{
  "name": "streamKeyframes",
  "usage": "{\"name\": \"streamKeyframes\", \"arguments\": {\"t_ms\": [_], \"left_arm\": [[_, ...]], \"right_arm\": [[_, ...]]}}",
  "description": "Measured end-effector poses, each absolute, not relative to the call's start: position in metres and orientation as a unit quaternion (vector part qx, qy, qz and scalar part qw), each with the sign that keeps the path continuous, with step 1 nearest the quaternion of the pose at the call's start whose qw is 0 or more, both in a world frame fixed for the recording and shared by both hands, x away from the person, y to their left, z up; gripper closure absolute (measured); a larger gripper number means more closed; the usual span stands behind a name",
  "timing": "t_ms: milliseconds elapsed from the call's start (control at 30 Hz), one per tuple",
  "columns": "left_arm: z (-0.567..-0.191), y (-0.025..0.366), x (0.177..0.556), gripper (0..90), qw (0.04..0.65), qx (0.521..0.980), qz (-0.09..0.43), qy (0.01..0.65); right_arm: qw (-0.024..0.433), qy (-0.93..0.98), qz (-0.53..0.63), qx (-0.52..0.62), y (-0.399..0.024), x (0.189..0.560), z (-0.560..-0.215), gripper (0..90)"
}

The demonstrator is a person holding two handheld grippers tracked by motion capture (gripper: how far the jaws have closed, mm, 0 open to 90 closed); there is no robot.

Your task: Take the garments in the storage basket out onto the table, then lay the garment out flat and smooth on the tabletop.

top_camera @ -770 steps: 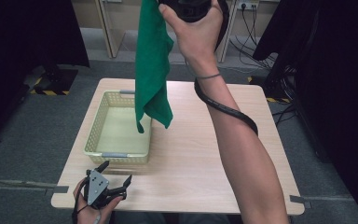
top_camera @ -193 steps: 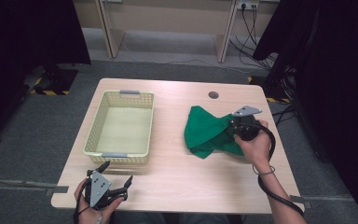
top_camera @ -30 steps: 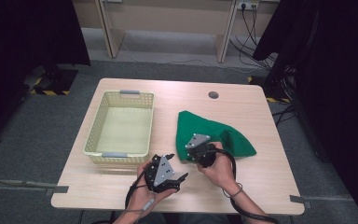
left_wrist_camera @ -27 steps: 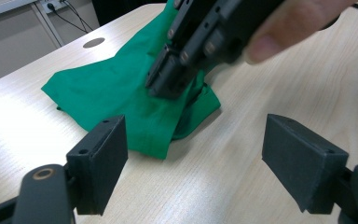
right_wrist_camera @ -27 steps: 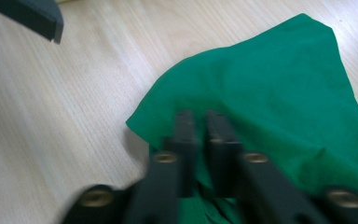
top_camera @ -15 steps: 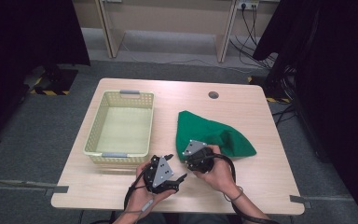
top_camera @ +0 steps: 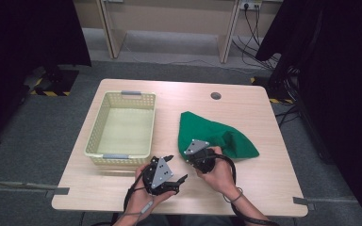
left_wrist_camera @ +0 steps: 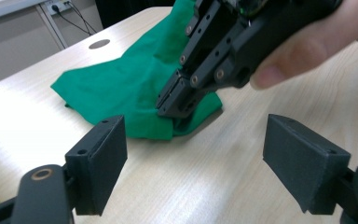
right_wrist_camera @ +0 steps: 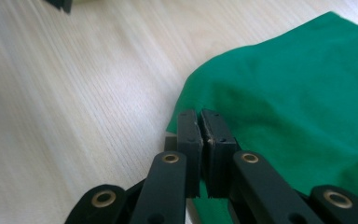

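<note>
The crumpled green fabric cloth [top_camera: 215, 139] lay on the light wooden table [top_camera: 264, 179], at three o'clock of the empty pale-yellow plastic basket [top_camera: 122, 127]. The right gripper [right_wrist_camera: 200, 122], its jaws having just closed, was clamped on the cloth's near corner. The left gripper [left_wrist_camera: 214, 158] was held with jaws apart, gripping nothing. Placement in the basket was judged outstanding.

This looks like a lab or test room: a plain wooden surface [top_camera: 245, 188] stands on grey carpet [top_camera: 33, 155], black curtains [top_camera: 339, 70] hang at nine and three o'clock, and at twelve o'clock cables [top_camera: 254, 28] trail from a wall socket [top_camera: 248, 4], with hazard tape [top_camera: 52, 92] on the floor.
</note>
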State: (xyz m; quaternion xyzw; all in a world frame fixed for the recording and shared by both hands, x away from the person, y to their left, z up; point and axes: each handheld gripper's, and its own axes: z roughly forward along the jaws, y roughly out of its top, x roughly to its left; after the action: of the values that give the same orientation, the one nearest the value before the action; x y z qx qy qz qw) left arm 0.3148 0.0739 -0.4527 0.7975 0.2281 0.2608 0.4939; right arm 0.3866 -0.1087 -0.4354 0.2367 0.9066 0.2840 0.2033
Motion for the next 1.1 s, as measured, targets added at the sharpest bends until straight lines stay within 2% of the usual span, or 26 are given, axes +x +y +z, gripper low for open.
{"name": "streamKeyframes", "arguments": {"t_ms": [567, 1100], "left_arm": [[-0.447, 0.073, 0.317, 20.8, 0.499, 0.793, 0.266, 0.225], [-0.445, 0.049, 0.343, 24.4, 0.479, 0.804, 0.265, 0.232]], "right_arm": [[0.174, 0.878, 0.342, 0.287, -0.132, 0.394, -0.412, 86.7], [0.197, 0.856, 0.362, 0.313, -0.146, 0.416, -0.372, 87.8]]}}
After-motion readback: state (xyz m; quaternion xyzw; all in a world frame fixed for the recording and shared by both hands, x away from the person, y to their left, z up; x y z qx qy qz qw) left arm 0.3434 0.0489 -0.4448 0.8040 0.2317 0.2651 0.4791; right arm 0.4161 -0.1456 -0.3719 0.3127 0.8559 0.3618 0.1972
